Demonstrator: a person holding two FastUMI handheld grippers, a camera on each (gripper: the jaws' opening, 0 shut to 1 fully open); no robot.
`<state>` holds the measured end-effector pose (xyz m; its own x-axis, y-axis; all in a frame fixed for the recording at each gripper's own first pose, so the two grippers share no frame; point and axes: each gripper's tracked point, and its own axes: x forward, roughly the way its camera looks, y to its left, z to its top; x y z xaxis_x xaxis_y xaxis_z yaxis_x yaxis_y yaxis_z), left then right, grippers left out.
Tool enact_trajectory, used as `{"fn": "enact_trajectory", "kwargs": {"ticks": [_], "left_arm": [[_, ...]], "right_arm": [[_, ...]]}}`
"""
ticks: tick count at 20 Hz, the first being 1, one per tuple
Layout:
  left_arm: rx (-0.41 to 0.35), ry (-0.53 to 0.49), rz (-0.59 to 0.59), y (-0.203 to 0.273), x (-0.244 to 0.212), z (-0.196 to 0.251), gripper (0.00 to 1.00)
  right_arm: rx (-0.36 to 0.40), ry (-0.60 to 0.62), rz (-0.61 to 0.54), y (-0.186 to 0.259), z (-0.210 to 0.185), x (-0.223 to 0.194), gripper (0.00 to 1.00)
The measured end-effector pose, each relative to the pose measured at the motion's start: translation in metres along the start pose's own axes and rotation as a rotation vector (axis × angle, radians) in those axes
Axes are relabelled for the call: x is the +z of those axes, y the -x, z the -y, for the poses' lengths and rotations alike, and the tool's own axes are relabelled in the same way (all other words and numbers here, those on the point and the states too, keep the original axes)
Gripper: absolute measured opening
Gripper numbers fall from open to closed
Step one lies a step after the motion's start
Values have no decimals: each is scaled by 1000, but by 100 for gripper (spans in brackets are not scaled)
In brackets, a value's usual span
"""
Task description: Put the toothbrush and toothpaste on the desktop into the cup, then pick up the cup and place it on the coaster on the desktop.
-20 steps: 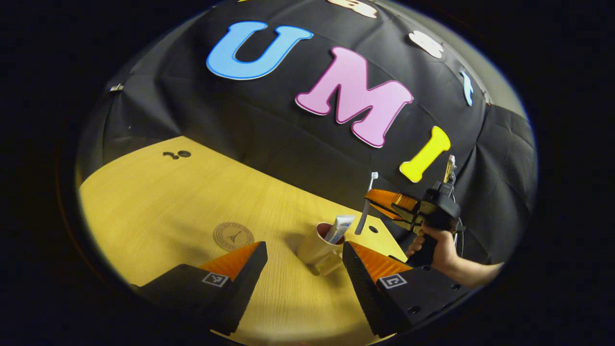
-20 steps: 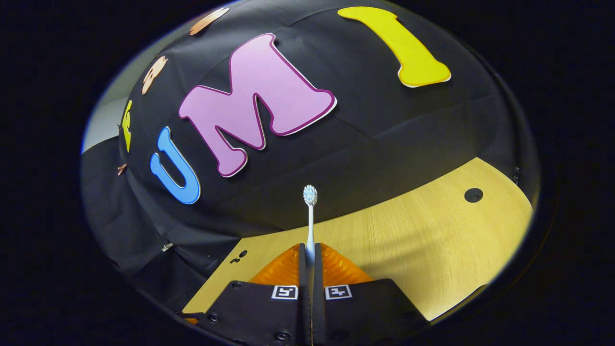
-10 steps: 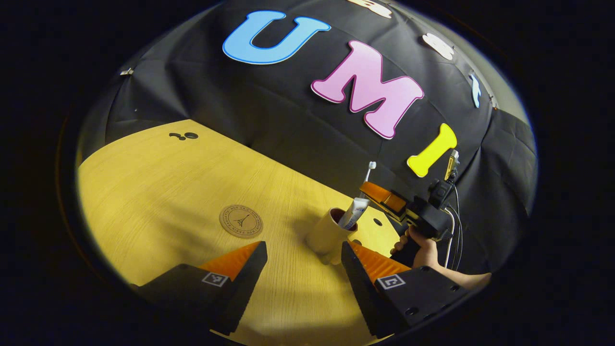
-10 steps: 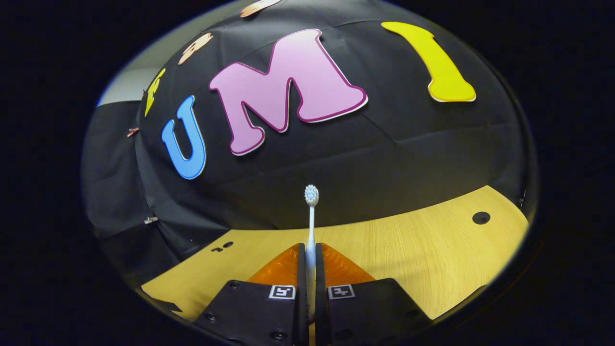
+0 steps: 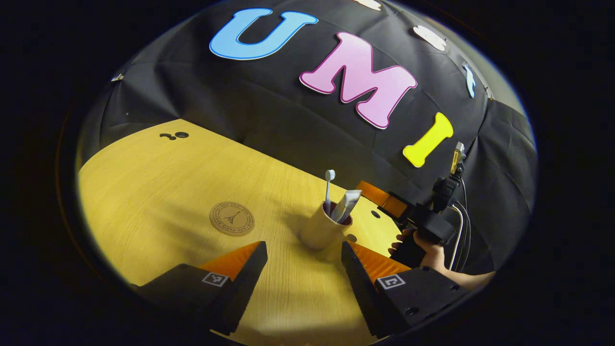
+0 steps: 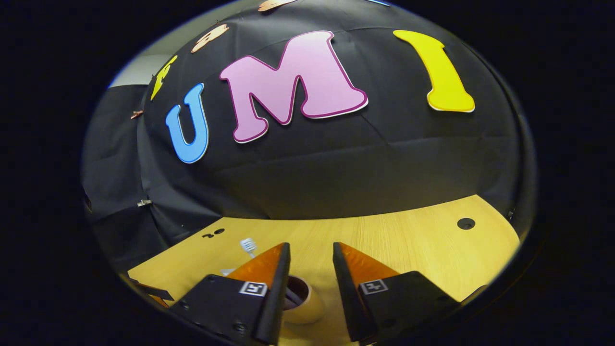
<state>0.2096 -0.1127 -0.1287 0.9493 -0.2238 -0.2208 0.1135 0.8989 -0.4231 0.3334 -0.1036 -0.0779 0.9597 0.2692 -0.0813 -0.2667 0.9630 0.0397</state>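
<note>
In the left gripper view, the pale yellow wood-grain desktop carries, far to the left near the black cloth wall, a small cluster of dark holes. Right of that lies the round brown cork coaster, printed with a small tower emblem inside a ring of lettering too small to read. Below it the left gripper hangs over the desk with its fingers spread wide and nothing between them. Just beyond the gap stands the beige cylindrical cup, upright on the bare desk and well apart from the coaster. Out of it rise the white toothbrush, bristle head uppermost, and the white toothpaste tube with a blue band whose print cannot be made out; both lean against the rim. Further right a hand grips the handle of the right gripper, its cables trailing behind; its fingertips are partly hidden behind the tube. In the right gripper view, the toothbrush head shows at the left beside the fingers, the right gripper stands with its fingers parted and empty, and the cup's dark mouth lies directly beneath the gap, its left side cut off by a finger. A single dark hole marks the desk at far right.
</note>
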Motion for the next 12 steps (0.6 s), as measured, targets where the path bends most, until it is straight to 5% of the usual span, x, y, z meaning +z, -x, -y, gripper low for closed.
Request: {"fn": "enact_trajectory", "kwargs": {"ticks": [3,9,12], "left_arm": [[6,4,-13,5,-2,-2,96],[28,-13,-39,31,1,-12,96],[59,-30,-53,51,4,-23,96]], "right_arm": [[8,-14,-8,13,-5,8,93],[32,-83,-30,40,-30,32,98],[0,-61,-138,46,-34,17,98]]}}
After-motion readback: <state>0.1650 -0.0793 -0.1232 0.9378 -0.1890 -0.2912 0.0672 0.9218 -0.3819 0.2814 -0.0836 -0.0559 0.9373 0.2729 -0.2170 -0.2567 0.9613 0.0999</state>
